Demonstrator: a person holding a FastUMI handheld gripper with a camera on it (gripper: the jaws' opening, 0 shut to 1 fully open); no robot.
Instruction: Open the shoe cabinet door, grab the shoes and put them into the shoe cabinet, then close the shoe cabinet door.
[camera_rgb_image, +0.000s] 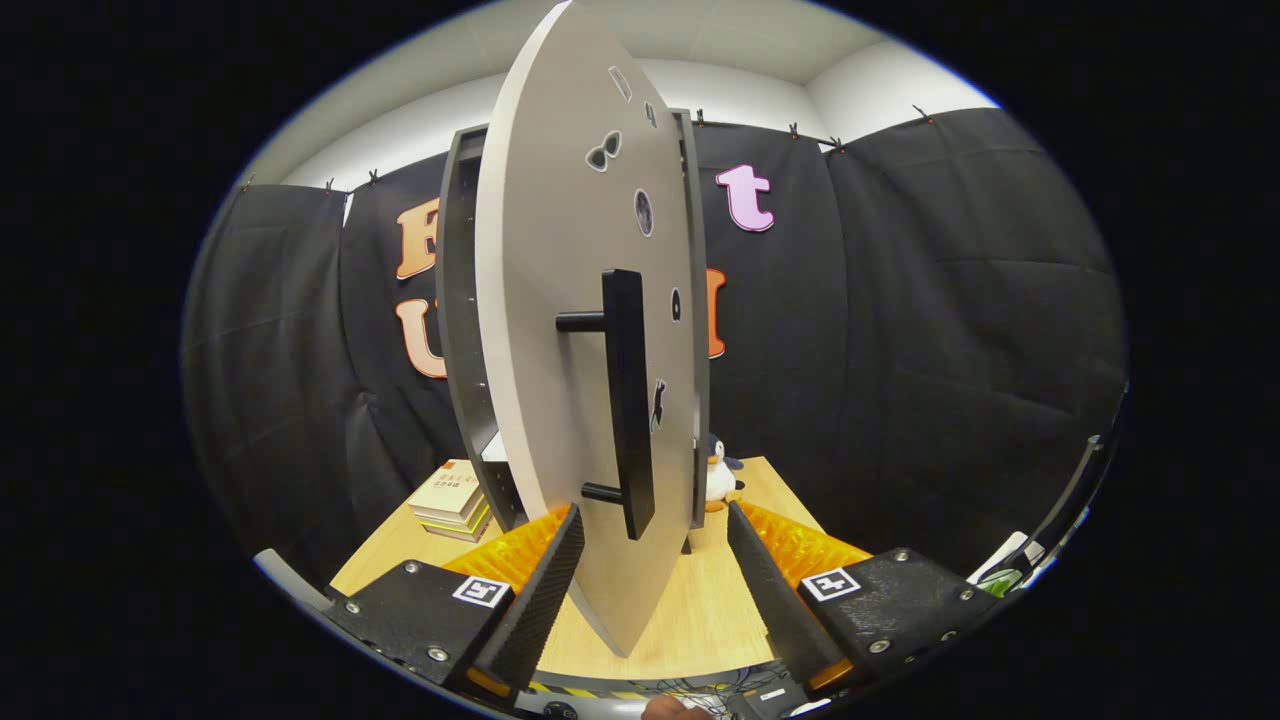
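We see our hand-held gripper (655, 580) level and pointing forward, its two fingers (545, 590) spread wide apart, pressing on nothing. At its base a fingertip of the holding hand (675, 708) peeks in.

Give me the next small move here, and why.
Probably pull the hand-held gripper back clear of the door. The door stands swung out, edge toward the camera, its handle between the spread fingers with neither pressing on it, and the cabinet is open behind it. The opening looks done, so shoes seem next.
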